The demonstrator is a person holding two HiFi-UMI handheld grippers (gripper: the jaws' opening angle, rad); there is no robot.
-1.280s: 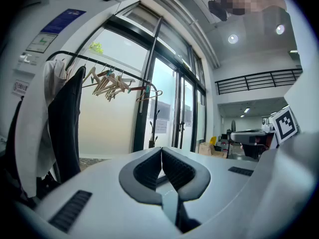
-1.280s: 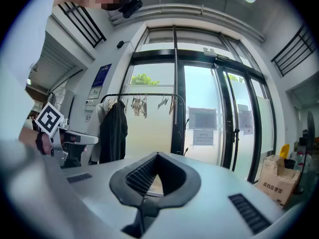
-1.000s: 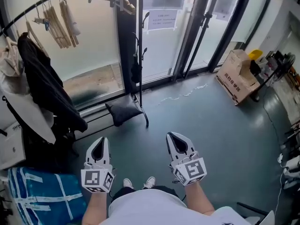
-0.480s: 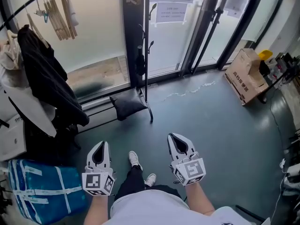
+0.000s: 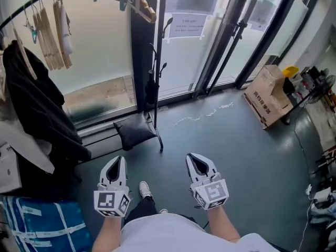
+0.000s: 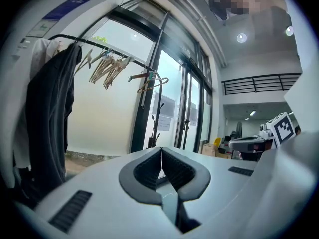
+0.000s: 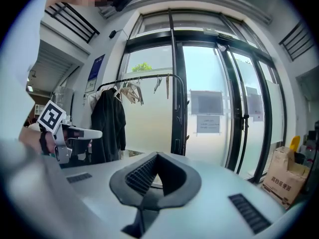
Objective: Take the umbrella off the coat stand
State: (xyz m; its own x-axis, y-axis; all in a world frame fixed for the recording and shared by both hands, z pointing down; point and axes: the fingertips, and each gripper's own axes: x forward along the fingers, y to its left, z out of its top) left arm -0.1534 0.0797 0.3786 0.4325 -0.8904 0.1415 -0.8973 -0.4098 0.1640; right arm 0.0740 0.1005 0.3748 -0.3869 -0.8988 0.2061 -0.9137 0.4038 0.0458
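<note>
Left gripper (image 5: pixel 117 160): jaws pressed together with nothing between them; held low in front of the person, beside the right one.
Right gripper (image 5: pixel 192 157): jaws likewise closed and empty; apart from the left.
Umbrella (image 5: pixel 152 87): probably the slim dark bundle hanging on the coat stand, though it shows too small to be sure; ahead of both grippers, well apart from either.
Coat stand (image 5: pixel 159 46): thin black pole by the glass door; straight ahead, between the two grippers' lines.
Dark cushion (image 5: pixel 135 130): on the floor at the stand's foot; ahead of the left gripper.
Black coat (image 5: pixel 37 104): on the rail; ahead and left of the left gripper.
Cardboard box (image 5: pixel 266 94): ahead, far right of the right gripper.
</note>
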